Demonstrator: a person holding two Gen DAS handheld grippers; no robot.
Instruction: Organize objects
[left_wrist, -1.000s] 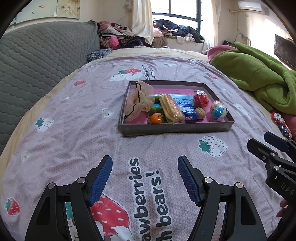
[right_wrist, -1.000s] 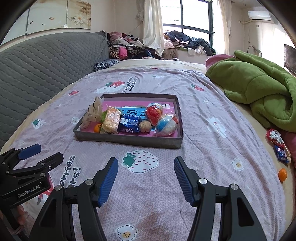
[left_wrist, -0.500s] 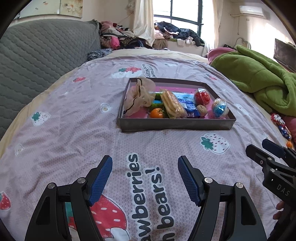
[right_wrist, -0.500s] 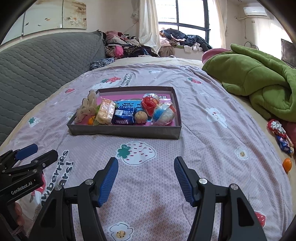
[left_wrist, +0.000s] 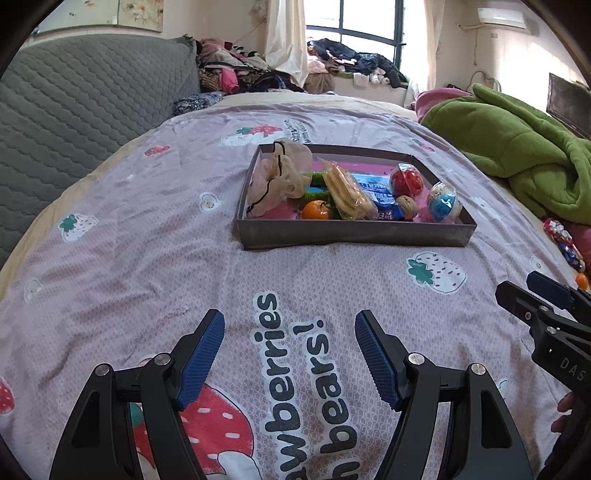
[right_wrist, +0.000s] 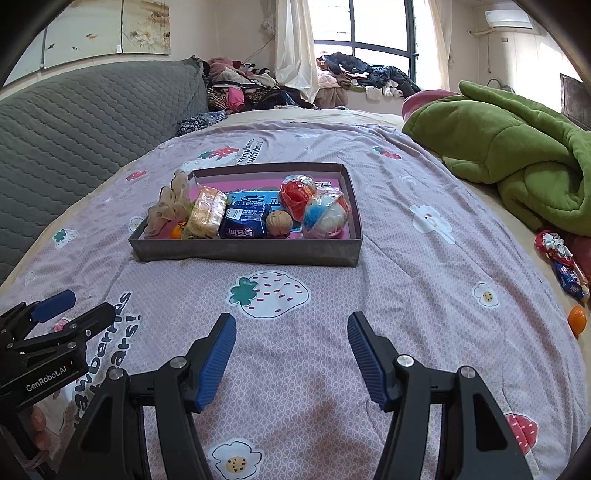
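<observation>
Right now my left gripper (left_wrist: 290, 354) stands wide open with nothing between its blue pads, low in the left wrist frame over the printed bedspread (left_wrist: 147, 280). My right gripper (right_wrist: 291, 356) is the same, jaws well apart and empty, at the bottom of its own frame.

Further out, in the middle of both views, sits the shallow grey tray (right_wrist: 243, 253) with the snacks already in it: a mesh pouch (left_wrist: 279, 181) at its left end, a wrapped biscuit pack (left_wrist: 347, 190), a small orange (left_wrist: 316, 210), a blue packet (right_wrist: 243, 225), a walnut (right_wrist: 279, 223) and two plastic-wrapped balls (right_wrist: 325, 216).

What I judge is left to gather lies at the right edge of the right wrist frame, well apart from the tray: a red-and-white wrapped sweet (right_wrist: 552, 245), a blue wrapped one (right_wrist: 570, 282) and a loose orange (right_wrist: 577, 320). All look light. The wrappers are crinkly and probably slippery, so I would pinch across the body, not the twisted ends. The orange is round and may roll on the soft bedding; I would close across its widest part, gently.
</observation>
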